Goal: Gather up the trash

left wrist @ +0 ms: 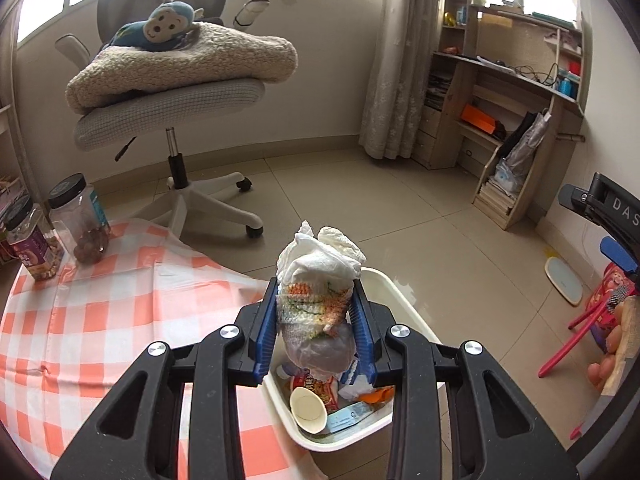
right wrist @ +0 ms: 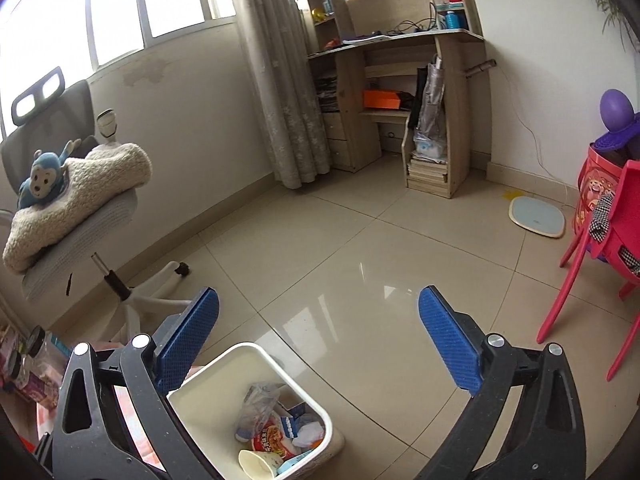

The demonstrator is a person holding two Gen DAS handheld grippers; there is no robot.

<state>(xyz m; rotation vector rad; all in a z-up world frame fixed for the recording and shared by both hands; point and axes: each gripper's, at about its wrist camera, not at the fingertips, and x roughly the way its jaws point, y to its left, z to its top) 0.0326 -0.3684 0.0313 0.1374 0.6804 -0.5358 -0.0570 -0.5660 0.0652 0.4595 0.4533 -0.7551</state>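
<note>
Left gripper (left wrist: pixel 316 320) clamped on crumpled white tissue wad with coloured stains (left wrist: pixel 318 280), long axis running along the fingers. White rectangular plastic bin (left wrist: pixel 404 304) sits directly below and slightly ahead, beside the orange-checked tablecloth's (left wrist: pixel 80 320) edge. Wad hangs over the bin's near end, so release looks close. Right gripper (right wrist: pixel 318 340) spread wide, empty, above the bin's far rim.

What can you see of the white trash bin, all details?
The white trash bin looks like plastic, rectangular with rounded corners, open-topped and upright on the tiled floor beside the checked cloth. Inside lie a paper cup, a red snack wrapper, clear plastic and blue-white packaging. No gripper touches it.
</note>
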